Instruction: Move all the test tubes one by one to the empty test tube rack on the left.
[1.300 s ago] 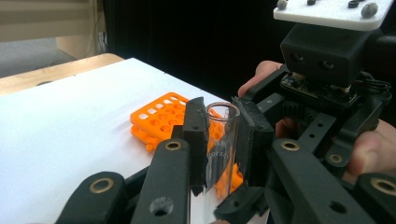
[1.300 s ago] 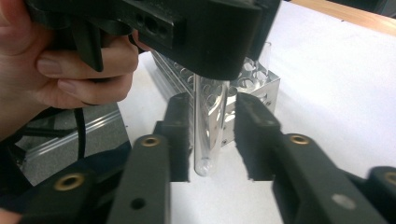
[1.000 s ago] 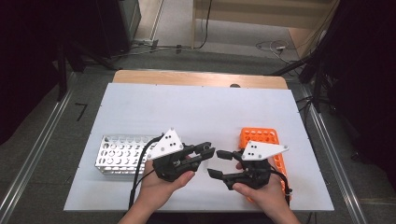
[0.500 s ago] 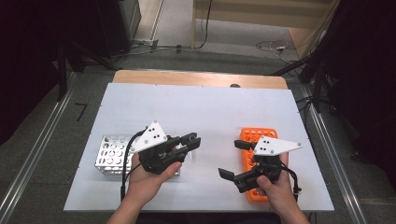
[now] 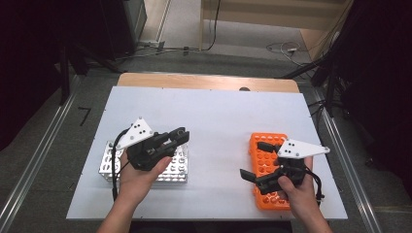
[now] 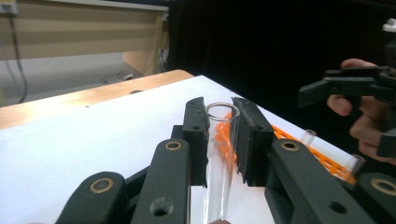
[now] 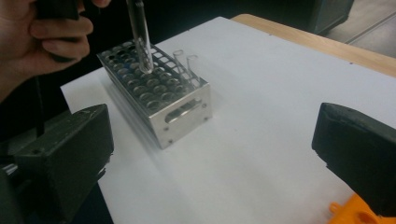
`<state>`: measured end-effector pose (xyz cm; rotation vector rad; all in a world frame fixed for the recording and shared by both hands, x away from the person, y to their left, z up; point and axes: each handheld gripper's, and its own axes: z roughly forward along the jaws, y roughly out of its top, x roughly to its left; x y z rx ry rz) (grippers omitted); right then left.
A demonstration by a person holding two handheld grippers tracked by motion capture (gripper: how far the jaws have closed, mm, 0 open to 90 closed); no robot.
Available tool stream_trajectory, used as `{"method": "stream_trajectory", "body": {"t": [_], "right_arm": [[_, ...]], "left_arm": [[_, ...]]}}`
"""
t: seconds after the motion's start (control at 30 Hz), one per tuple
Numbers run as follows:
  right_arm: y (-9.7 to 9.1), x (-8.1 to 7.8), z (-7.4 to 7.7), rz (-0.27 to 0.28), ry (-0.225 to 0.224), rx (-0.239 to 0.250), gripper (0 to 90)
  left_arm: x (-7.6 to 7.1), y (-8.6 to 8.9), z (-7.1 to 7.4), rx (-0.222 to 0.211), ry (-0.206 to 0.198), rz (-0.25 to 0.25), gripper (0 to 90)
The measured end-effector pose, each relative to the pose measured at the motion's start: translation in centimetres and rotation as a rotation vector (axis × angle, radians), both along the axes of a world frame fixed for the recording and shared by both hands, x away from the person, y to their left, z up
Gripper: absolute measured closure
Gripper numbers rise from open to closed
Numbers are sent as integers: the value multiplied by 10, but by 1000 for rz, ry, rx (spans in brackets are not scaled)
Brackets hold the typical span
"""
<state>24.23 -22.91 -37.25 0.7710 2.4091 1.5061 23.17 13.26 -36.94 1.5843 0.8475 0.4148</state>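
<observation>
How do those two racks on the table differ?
The metal rack is shiny silver and boxy, under the left tool, which holds a glass tube. The orange rack is plastic, sits by the right tool, and tubes lie on it. Both have grids of holes.

Two handheld claws, each carried in a bare hand with no sleeve in sight. The left claw point(image 5: 180, 137) is matt black, topped by a pale grey three-cornered plate dotted with small dark holes, a black cable looping from its rear. The right claw point(image 5: 251, 160) matches it: black body, grey plate, black cable. Seen close up, the left claw's link arms are rounded bars pinned with brass-coloured rivets, ending in blocky black pads point(image 6: 252, 135).
</observation>
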Motion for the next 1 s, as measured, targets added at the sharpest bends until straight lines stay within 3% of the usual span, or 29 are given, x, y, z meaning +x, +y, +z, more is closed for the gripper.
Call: {"method": "stream_trajectory", "body": {"t": [0.53,1.0], "right_arm": [[-47,13,-5,-106,0,12,0],[-77,19,-10,-187,11,18,0]], "left_arm": [[16,40,-13,4,14,127,757],[33,48,-34,11,9,170,757]]}}
